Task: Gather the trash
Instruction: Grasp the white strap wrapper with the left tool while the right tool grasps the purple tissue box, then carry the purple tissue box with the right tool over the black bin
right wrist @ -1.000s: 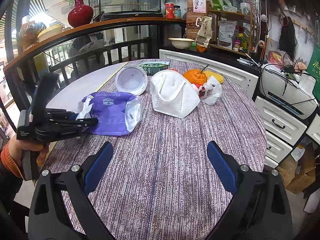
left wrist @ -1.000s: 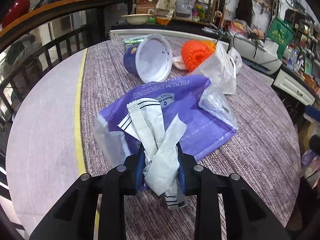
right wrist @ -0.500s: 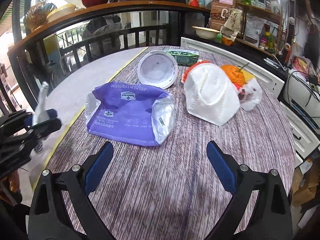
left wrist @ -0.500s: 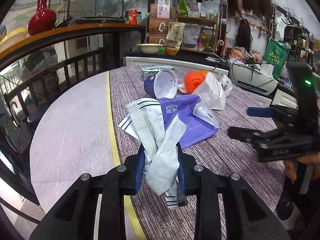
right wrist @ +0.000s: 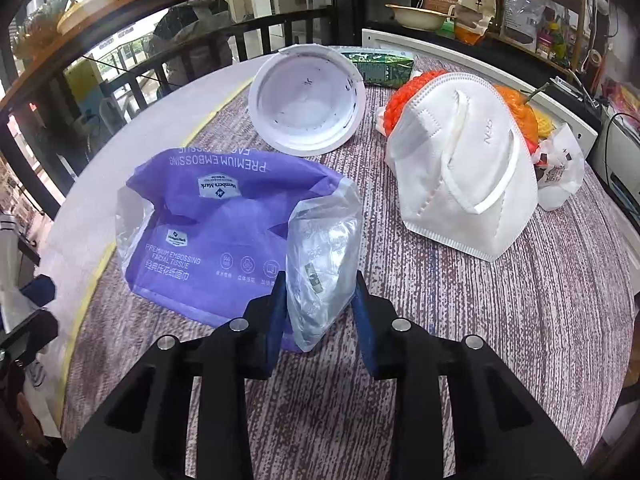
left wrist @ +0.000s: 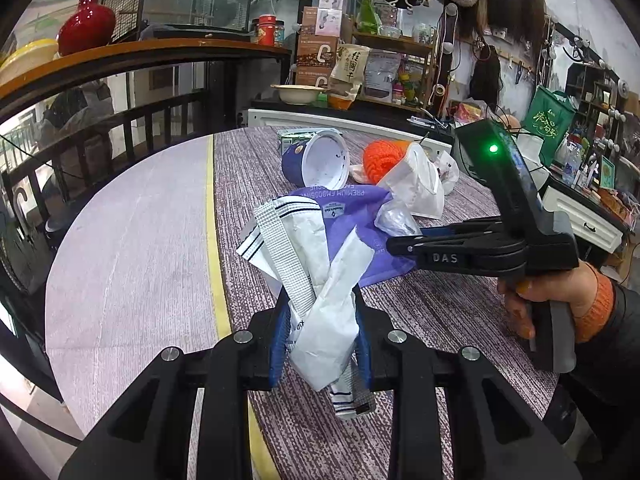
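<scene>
My left gripper (left wrist: 320, 320) is shut on a crumpled white wrapper with dark stripes (left wrist: 316, 276), held above the round table's near edge. A purple facial tissue pack (right wrist: 216, 232) lies flat on the table. Its clear plastic end (right wrist: 320, 264) stands between the blue pads of my right gripper (right wrist: 320, 292), whose jaws are closing and touch the plastic on both sides. In the left wrist view the right gripper (left wrist: 394, 242) reaches in from the right, with a hand on its handle.
Behind the pack lie a tipped white-lined cup (right wrist: 306, 100), a white face mask (right wrist: 460, 160), an orange knitted ball (right wrist: 404, 92), a green packet (right wrist: 380, 66) and a small white bag (right wrist: 560, 176). A railing and cluttered shelves ring the striped table (right wrist: 480, 340).
My right gripper came down and forward to the purple pack, and its wide jaws closed around the clear end. The left gripper drew back with the wrapper, then held still.
</scene>
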